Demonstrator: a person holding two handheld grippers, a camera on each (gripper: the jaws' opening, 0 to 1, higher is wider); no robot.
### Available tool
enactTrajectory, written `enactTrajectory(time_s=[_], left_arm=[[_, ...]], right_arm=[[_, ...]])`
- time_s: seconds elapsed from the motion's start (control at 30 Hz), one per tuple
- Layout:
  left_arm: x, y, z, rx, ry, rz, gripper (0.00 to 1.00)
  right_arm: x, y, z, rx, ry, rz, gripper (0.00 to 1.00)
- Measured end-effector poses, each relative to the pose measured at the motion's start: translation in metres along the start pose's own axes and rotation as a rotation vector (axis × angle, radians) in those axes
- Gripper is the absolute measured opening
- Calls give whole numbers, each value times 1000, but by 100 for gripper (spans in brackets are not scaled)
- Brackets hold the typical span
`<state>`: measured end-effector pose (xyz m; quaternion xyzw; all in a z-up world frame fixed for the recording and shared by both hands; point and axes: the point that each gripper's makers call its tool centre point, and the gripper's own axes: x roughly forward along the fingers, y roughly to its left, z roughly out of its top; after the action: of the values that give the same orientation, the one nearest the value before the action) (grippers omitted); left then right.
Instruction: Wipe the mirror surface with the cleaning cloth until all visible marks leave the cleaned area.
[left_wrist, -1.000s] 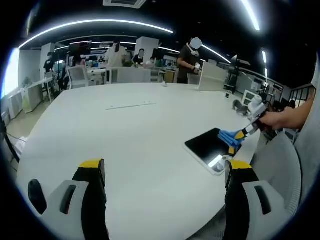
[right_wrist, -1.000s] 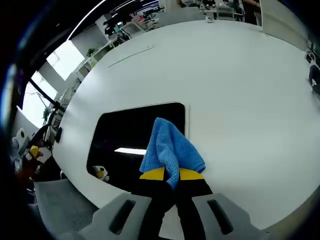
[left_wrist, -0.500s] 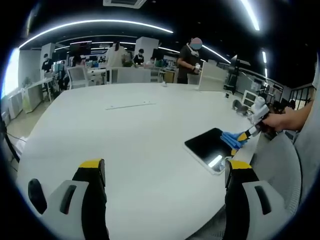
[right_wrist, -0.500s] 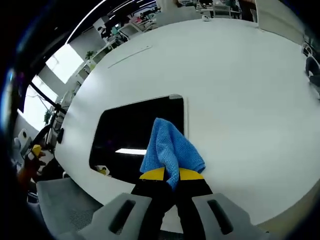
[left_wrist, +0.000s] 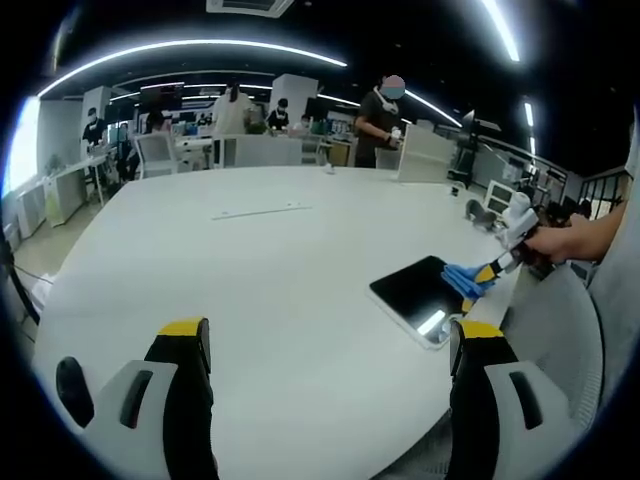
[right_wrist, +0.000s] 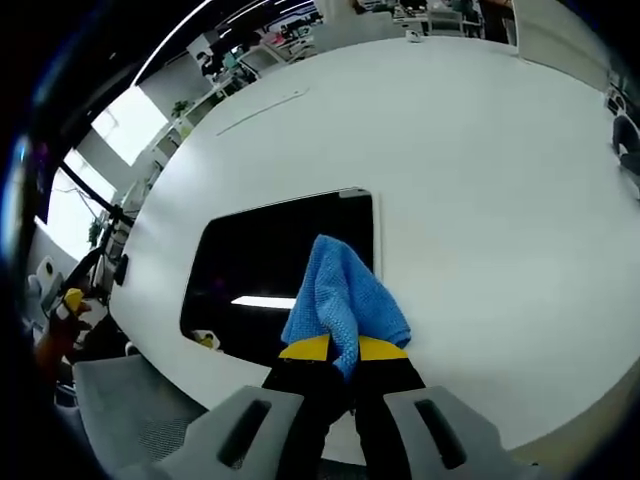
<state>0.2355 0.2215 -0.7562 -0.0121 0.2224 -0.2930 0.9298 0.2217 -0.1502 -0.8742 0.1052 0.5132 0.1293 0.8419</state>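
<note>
While the right hand-held gripper (right_wrist: 343, 352) has its yellow-tipped black jaws pinched tight on a bunched blue microfibre cleaning cloth (right_wrist: 345, 305), the cloth's loose end drapes over the near right corner of the dark rectangular mirror (right_wrist: 260, 280). That mirror lies flat near the edge of the large white oval bench (right_wrist: 470, 190), with a bright strip of ceiling light reflected in its glass. Whether any marks sit on the surface, I cannot tell.

Over in the left gripper view, the left hand-held gripper (left_wrist: 330, 345) is held wide open, jaws far apart with nothing between them, hovering above the bench's near side and well apart from the mirror (left_wrist: 415, 292). From there the right hand-held gripper (left_wrist: 487, 270) comes in from the right, held in a person's hand (left_wrist: 555, 240), the blue cloth (left_wrist: 460, 278) touching the mirror's far right edge. Beyond the bench, people stand among desks and chairs in the open office, under long ceiling light strips.
</note>
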Motion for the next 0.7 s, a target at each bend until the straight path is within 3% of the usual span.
enactTrajectory(time_s=[0.7], left_arm=[[-1, 1, -3, -7, -1, -6, 99]], right_arm=[[18, 37, 2, -23, 19, 32, 2]])
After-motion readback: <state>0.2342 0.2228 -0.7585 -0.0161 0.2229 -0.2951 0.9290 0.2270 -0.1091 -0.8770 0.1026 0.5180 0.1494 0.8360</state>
